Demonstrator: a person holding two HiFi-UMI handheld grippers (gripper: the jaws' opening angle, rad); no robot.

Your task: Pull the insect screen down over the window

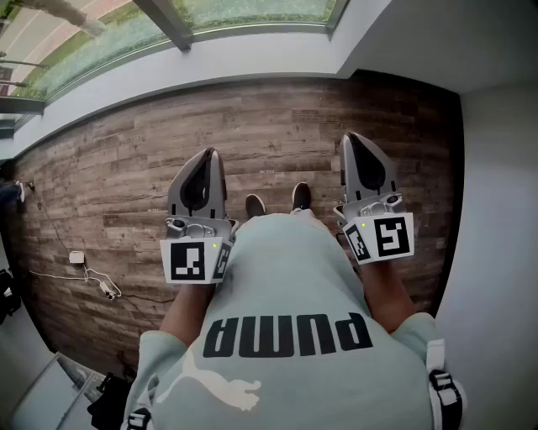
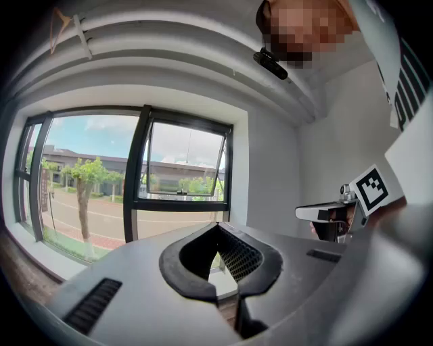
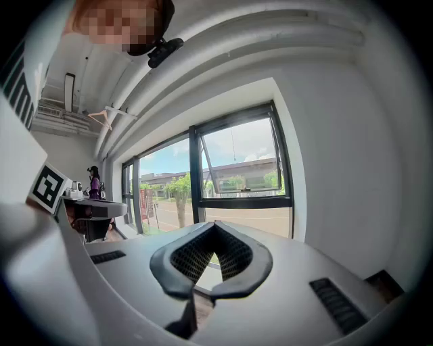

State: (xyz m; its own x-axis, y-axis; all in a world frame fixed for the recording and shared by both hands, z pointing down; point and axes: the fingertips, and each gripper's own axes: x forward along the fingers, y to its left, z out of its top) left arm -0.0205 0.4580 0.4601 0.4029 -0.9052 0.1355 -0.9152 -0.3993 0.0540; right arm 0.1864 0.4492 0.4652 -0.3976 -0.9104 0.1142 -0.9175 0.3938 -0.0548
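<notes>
Left gripper (image 1: 207,156) hovering closed and empty above the wooden floor (image 1: 269,126), window (image 1: 244,15) running along the wall ahead of both grippers, one upper pane (image 2: 184,165) hanging tilted open, right gripper (image 1: 351,139) hovering alongside, jaws together, gripping nothing.

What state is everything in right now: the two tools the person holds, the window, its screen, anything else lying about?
left hand-held gripper, shut, nothing between its jaws.
right hand-held gripper, shut, nothing between its jaws.
upper window sash, tilted open outward.
insect screen, apparently not down; no mesh shows over the glass.
wire hanger, lying flat on the wooden floor.
</notes>
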